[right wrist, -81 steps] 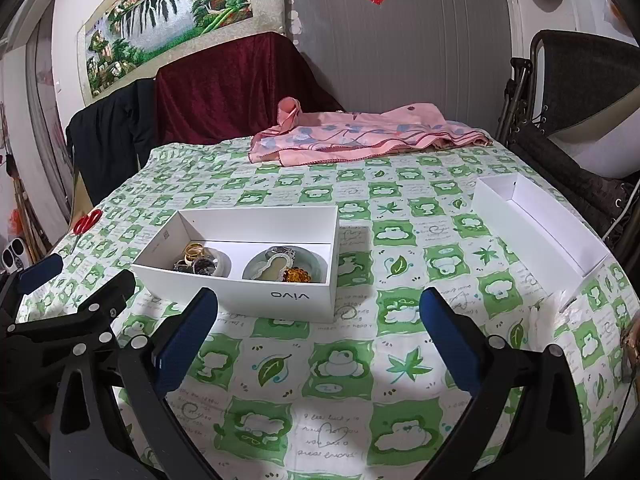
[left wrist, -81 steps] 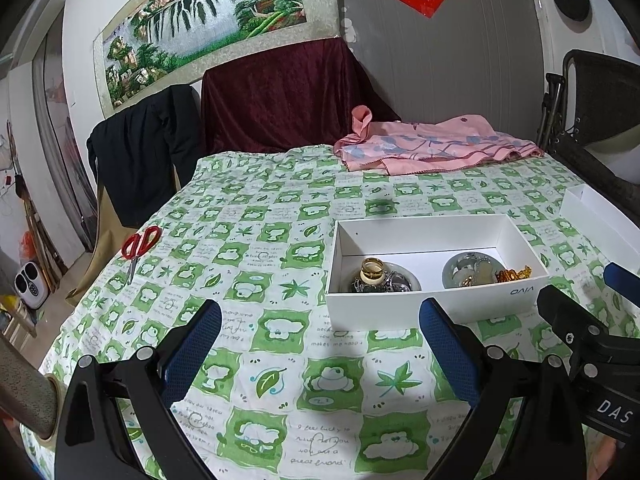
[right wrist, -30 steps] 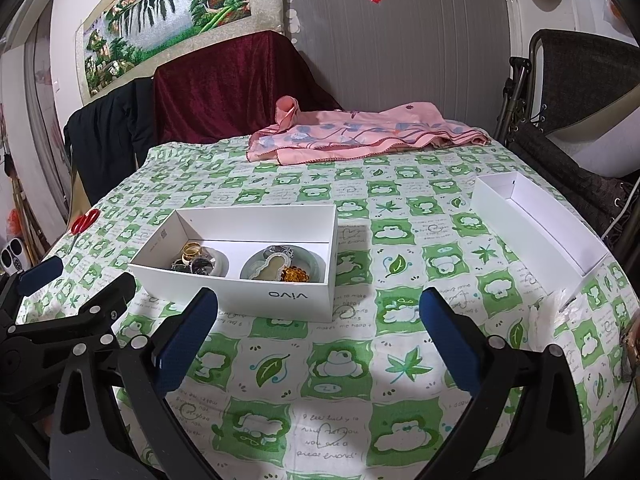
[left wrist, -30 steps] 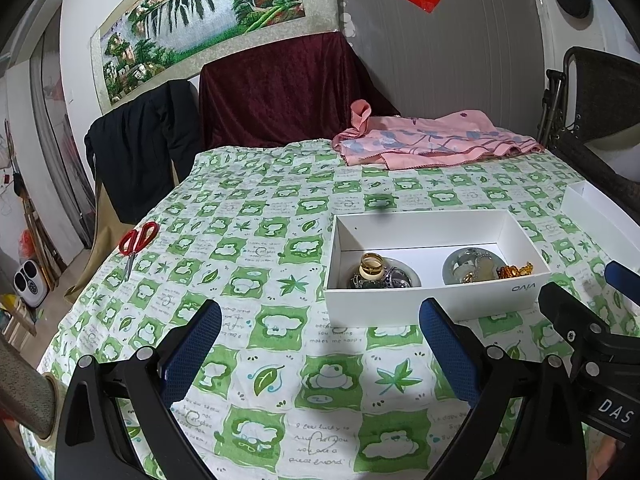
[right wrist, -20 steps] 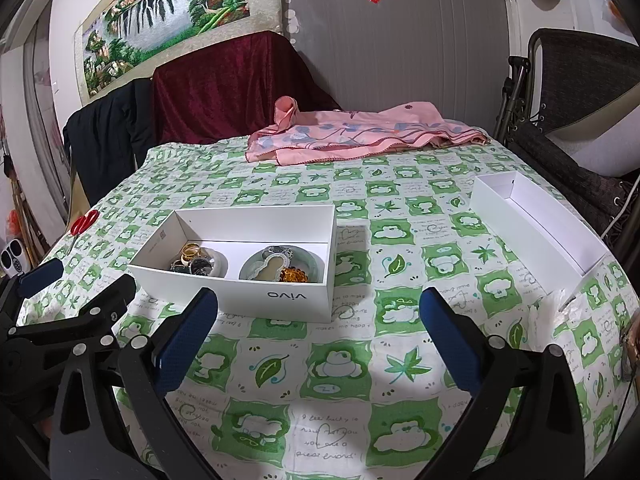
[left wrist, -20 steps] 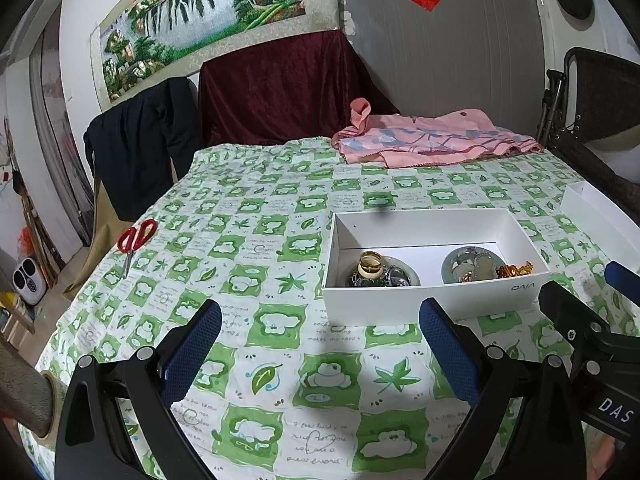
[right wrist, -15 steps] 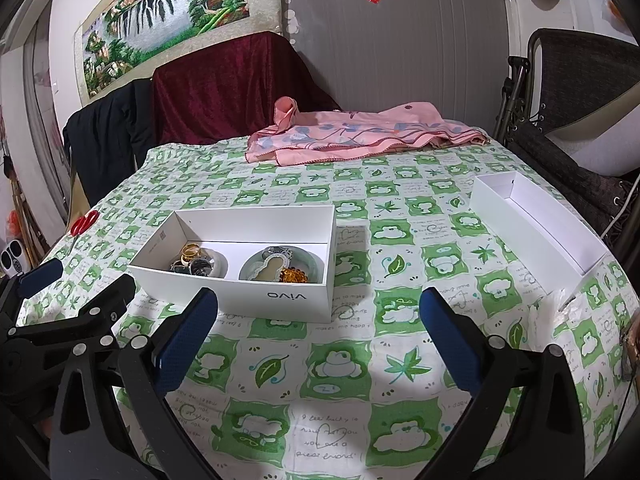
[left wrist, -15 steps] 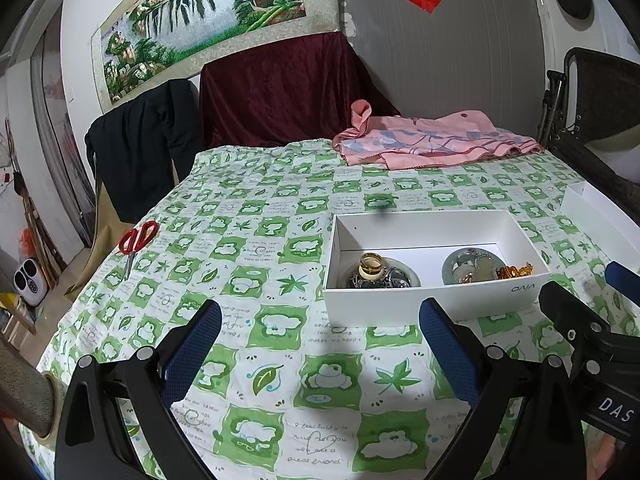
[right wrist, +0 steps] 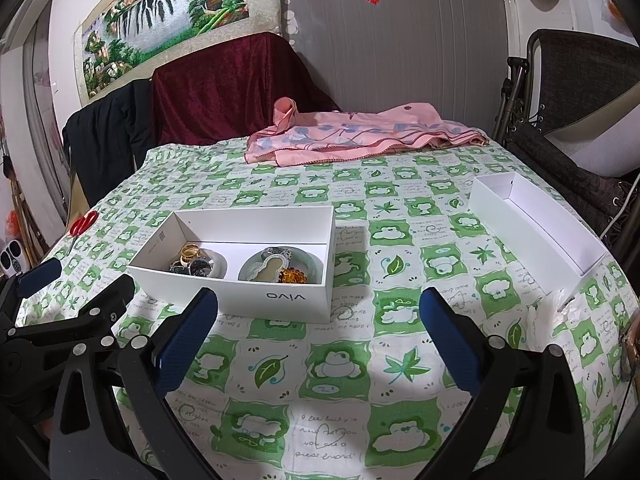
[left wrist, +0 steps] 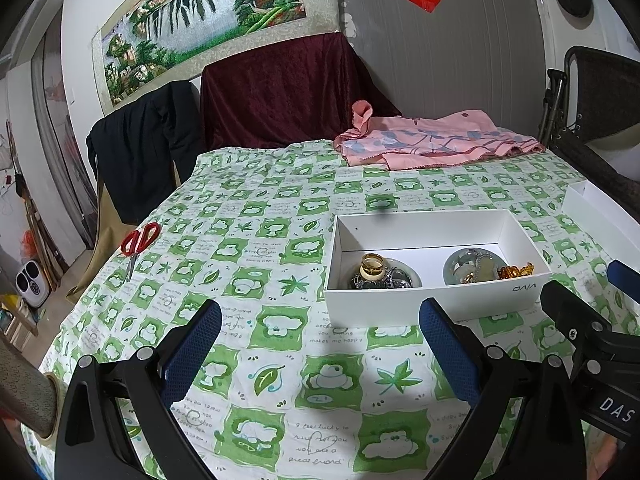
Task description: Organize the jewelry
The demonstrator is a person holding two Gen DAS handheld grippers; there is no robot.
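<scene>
The open white rectangular cardboard box (right wrist: 240, 264) sat on the green-and-white frog-print tablecloth (right wrist: 332, 368). It held two shallow round dishes: the left dish (right wrist: 200, 266) carried gold rings and dark pieces, the right dish (right wrist: 280, 270) a pale pendant and amber beads. No jewelry lay loose on the cloth.

A second white box tray (right wrist: 532, 224) stood empty at three o'clock, well apart. Red-handled scissors (left wrist: 138, 240) lay at nine o'clock.

The left gripper (left wrist: 320, 348) and right gripper (right wrist: 318, 340) hovered at six o'clock of the box, both released and empty.

This arrangement fitted either sorting still pending or sorting completed. The step in hand could not be determined.
</scene>
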